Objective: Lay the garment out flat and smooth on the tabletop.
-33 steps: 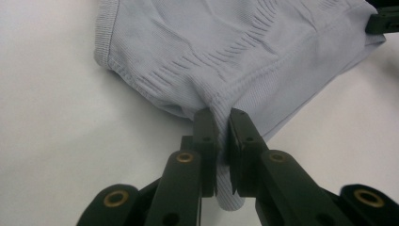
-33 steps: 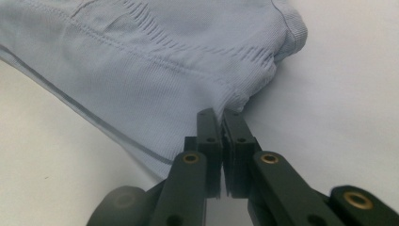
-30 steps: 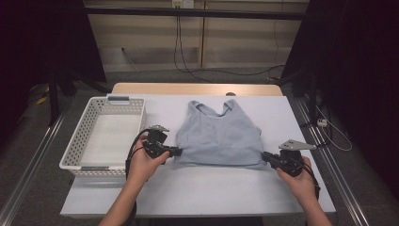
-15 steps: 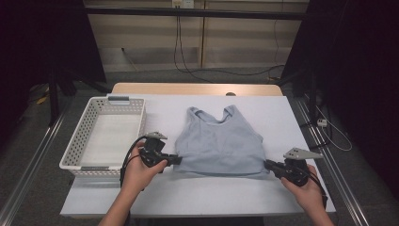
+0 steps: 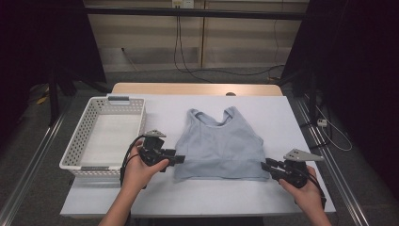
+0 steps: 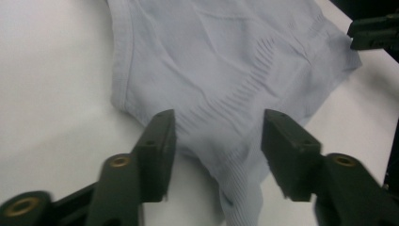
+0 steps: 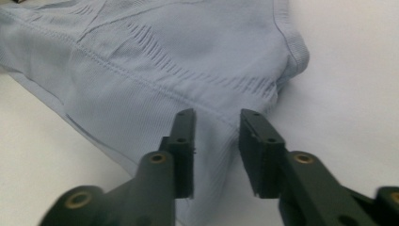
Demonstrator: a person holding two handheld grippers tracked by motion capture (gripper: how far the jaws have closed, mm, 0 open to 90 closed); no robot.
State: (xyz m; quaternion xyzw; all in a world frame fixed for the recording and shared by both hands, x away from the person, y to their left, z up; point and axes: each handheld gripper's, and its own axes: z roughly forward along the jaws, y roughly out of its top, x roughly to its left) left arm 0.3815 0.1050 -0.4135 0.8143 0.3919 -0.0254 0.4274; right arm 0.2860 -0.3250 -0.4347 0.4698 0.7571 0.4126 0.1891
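Observation:
A light blue ribbed crop top (image 5: 219, 148) lies flat on the white table (image 5: 197, 200), straps at the far side. My left gripper (image 5: 181, 159) is at its near left hem corner. In the left gripper view its jaws have just been opening and stand apart (image 6: 216, 141), with the hem corner (image 6: 235, 188) lying loose between them. My right gripper (image 5: 264, 165) is at the near right hem corner. Its jaws have also just been opening (image 7: 216, 136). They show a gap, and the cloth (image 7: 155, 56) between them is not pinched.
A white slatted basket (image 5: 70, 150) sits empty at the table's left, close to my left hand. The right gripper's jaws (image 6: 376, 33) show at the far edge of the left gripper view. Dark floor and rails surround the table.
Both hands drew the top slightly toward the near edge, then both pairs of jaws opened and let go of the hem corners.

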